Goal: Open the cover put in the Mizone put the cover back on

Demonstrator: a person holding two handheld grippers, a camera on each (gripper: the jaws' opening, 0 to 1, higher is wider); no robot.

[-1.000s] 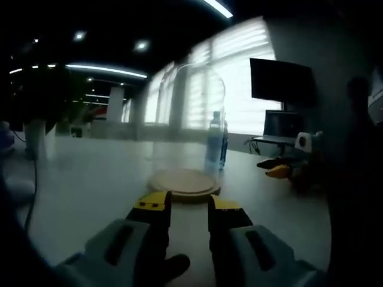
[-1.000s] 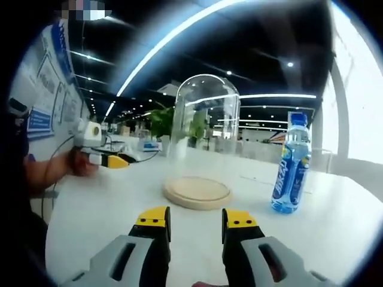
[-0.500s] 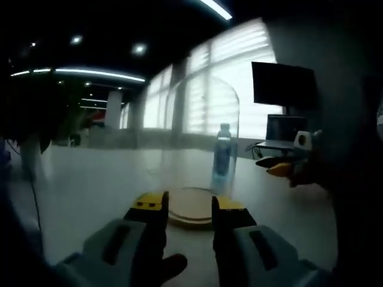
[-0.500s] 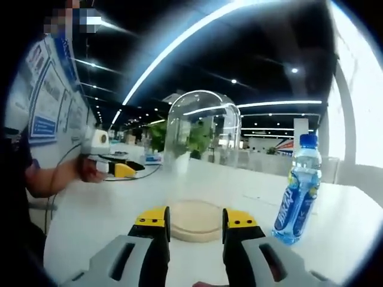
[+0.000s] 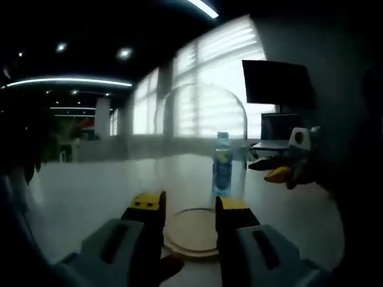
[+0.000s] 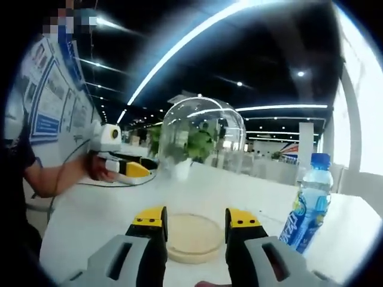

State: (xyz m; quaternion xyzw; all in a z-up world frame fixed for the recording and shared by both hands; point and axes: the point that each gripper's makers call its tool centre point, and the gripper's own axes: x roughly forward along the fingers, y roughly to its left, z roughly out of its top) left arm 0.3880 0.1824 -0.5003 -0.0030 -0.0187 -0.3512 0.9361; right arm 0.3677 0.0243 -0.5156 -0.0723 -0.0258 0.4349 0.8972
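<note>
Facing a glass dome cover [image 6: 202,140] seated on its round wooden base [image 6: 192,238], both grippers close in on it from opposite sides. Right gripper [image 6: 194,216]: yellow-tipped fingers apart, nothing between them but the base's near edge just beyond the tips. Left gripper [image 5: 182,202]: fingers likewise apart, base rim between and just past them. Mizone bottle [image 6: 309,203] stands upright on the white table [image 6: 90,221], off the right gripper's right finger, well outside the dome. Room: open office, ceiling light strips, bright blinds [image 5: 215,78], dark monitor [image 5: 275,84], posters [image 6: 51,89] on wall.
</note>
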